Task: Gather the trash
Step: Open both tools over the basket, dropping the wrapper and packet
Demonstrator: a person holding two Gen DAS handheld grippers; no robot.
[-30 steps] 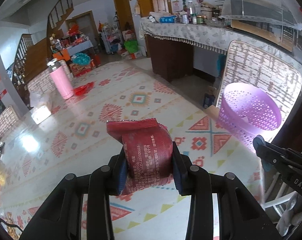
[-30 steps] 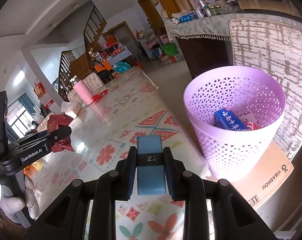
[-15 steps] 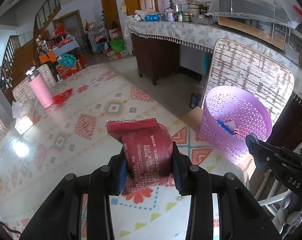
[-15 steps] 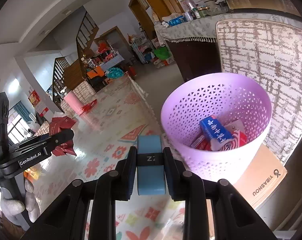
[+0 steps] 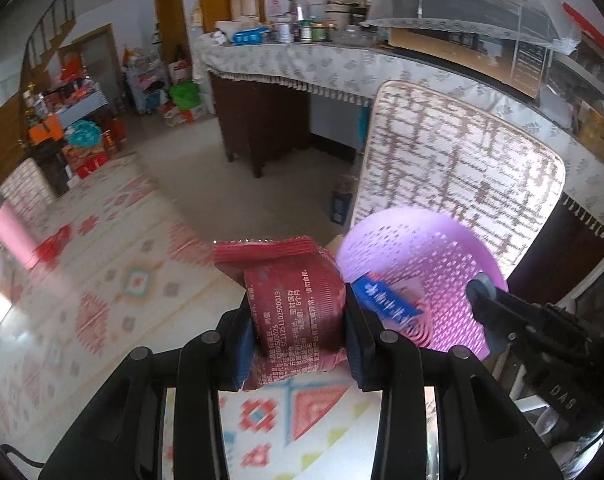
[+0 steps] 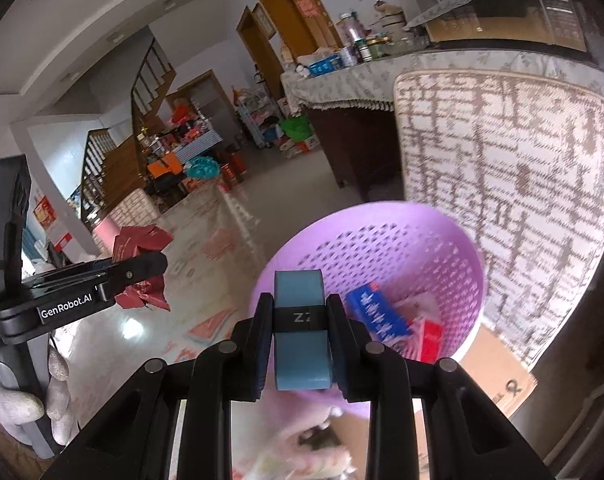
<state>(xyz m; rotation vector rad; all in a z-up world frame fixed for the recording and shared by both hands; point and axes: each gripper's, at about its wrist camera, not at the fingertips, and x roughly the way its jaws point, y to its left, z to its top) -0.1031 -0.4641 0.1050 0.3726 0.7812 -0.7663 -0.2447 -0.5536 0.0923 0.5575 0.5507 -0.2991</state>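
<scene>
So over that last second both hands had swung in toward the purple mesh wastebasket (image 6: pixel 457 240). A second before, the bin sat well off to the right in both wrist views; by this frame it filled the lower middle of the right wrist view and sat just behind the left gripper's load.

The left gripper (image 5: pixel 298 328) was clamped on a red snack wrapper (image 5: pixel 294 300), squeezed between both pads with its crimped top edge sticking out forward. The grip looked unchanged from the earlier shots. From the right wrist view the wrapper (image 6: pixel 140 268) was beside the bin rim, not over it.

The right gripper (image 6: pixel 300 332) was pinched tight on a light blue packet with a dark band (image 6: pixel 300 316), and that one already hung over the bin opening.

Inside the bin there was a blue box (image 6: pixel 375 312) and some red-and-white packaging (image 6: pixel 425 332), so part of the job was done. The bin stood on a cardboard sheet (image 6: pixel 497 364) against a patterned chair back (image 6: pixel 521 160).

My read: the blue packet was basically ready to drop, while the wrapper needed a bit more travel to the right first.
</scene>
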